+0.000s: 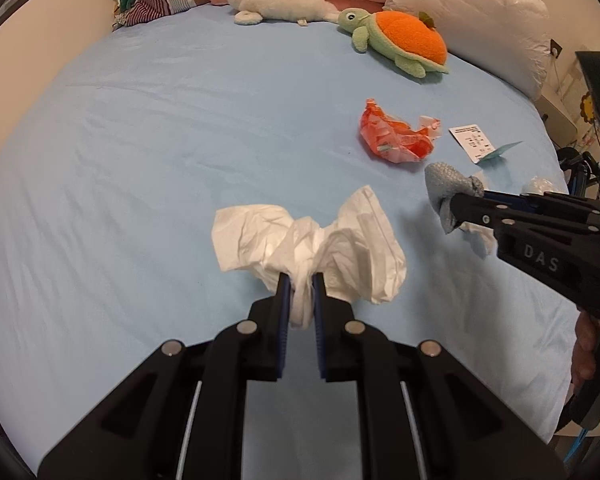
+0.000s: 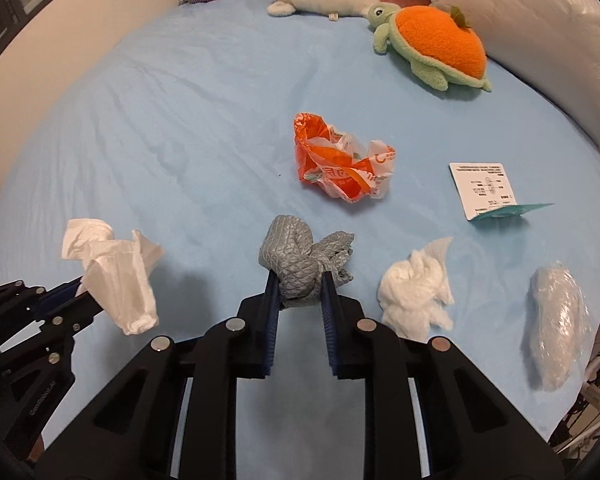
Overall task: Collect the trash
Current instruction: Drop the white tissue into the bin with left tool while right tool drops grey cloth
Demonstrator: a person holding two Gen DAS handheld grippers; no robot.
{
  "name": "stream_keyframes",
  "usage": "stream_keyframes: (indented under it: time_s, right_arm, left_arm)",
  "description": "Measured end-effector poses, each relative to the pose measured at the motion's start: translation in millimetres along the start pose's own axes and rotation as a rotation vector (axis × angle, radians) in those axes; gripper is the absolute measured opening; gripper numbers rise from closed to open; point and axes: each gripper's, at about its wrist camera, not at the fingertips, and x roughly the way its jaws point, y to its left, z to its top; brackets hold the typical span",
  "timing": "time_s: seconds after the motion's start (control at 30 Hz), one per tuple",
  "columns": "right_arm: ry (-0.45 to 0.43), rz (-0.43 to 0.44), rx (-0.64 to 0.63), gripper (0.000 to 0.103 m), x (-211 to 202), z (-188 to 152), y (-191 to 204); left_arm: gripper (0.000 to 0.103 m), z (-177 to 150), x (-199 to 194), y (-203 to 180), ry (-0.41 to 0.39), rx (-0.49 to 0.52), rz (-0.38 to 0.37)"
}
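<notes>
Nearest: left gripper (image 1: 298, 280), jaws closed on white tissue (image 1: 308, 246), pinched at mid-fold w/ both ends flaring out, clear of the blue sheet (image 1: 140, 140).

Right gripper (image 2: 298, 280), jaws closed on grey crumpled wrap (image 2: 300, 260), held just above the sheet.

Both pieces likely light, soft, crushable; pinch at the bunched middle.

Beside right gripper: white wad (image 2: 414, 300), clear plastic bundle (image 2: 558, 320), lying loose.

Further: orange wrapper (image 2: 340, 164), prob. slippery; printed card (image 2: 486, 188), flat, take by an edge.

Far: plush turtle (image 2: 436, 44), pillows.
</notes>
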Motion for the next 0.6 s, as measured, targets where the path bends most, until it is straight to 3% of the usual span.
stream_keyframes:
  time_s: [0.23,0.6]
  right_arm:
    - [0.017,-0.038,0.115,0.019,-80,-86,-56]
    - [0.131,-0.224,0.479,0.019,-201,-303,-174]
  left_arm:
    - [0.012,-27,-38,-57,0.015,0.116,-0.05]
    - [0.012,-104,-86,-218,0.089,0.399,-0.238]
